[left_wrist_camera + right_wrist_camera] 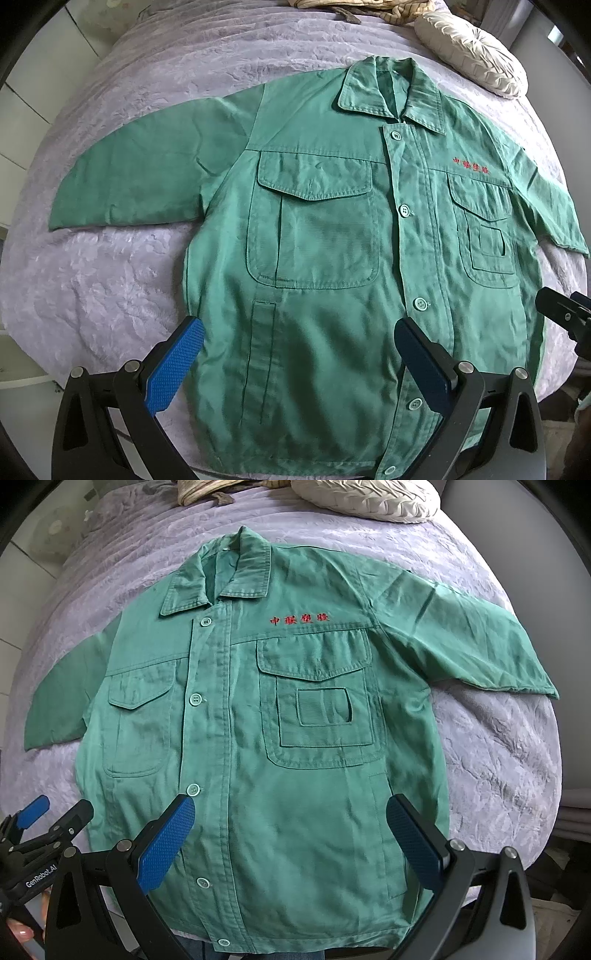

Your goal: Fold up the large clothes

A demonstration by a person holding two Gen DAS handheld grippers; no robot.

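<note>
A green button-up work jacket (332, 229) lies flat, front up, on a lilac bed cover (110, 266), collar far, both sleeves spread out sideways. It has two chest pockets and red characters on one breast. It also shows in the right wrist view (295, 720). My left gripper (299, 328) is open and empty, above the jacket's lower left part. My right gripper (291, 805) is open and empty, above the lower right part near the hem. Each gripper shows at the edge of the other's view: the right one (565, 314), the left one (48, 819).
A cream ruffled cushion (472, 55) lies at the far right of the bed, also in the right wrist view (365, 498). A striped beige cloth (354, 7) lies at the far edge. The bed's near edge runs just below the jacket hem.
</note>
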